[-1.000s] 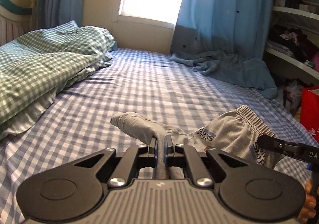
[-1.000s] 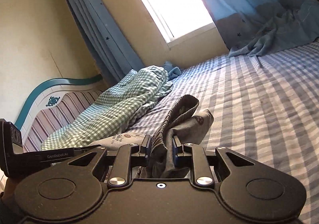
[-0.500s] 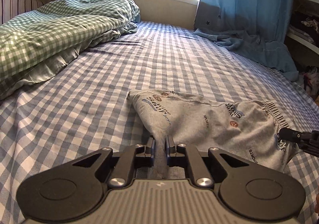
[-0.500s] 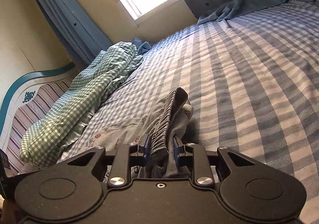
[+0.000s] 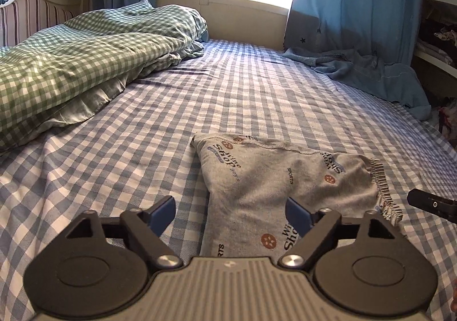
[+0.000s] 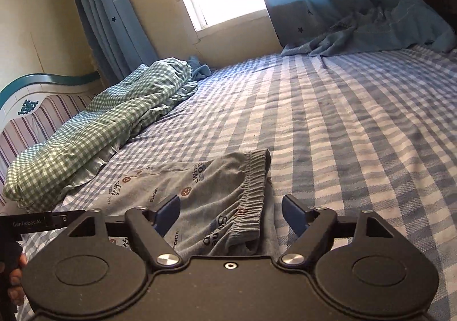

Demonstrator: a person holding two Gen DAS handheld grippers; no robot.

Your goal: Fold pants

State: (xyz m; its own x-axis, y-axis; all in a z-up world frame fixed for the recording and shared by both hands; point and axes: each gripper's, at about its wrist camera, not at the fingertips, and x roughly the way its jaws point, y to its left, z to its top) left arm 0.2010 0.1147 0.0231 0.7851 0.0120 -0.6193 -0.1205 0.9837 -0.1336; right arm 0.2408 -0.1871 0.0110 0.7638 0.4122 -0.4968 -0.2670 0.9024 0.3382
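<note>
Grey printed pants (image 5: 274,184) lie folded flat on the blue checked bed sheet (image 5: 200,98). Their leg end points away and the elastic waistband (image 6: 254,189) is on the right. My left gripper (image 5: 230,211) is open and empty just above the near part of the pants. My right gripper (image 6: 231,214) is open and empty over the waistband end of the pants (image 6: 200,195). The right gripper's tip shows in the left wrist view (image 5: 431,204). The left gripper's side shows in the right wrist view (image 6: 42,222).
A green checked duvet (image 5: 80,55) is heaped along the left by the striped headboard (image 6: 34,121). A blue curtain (image 5: 357,12) hangs at the window and pools on the bed's far right. Shelves with clothes (image 5: 440,35) stand at the right.
Both grippers lowered the pants onto the sheet, then opened and let go. The pants now lie flat instead of hanging bunched in the jaws.
</note>
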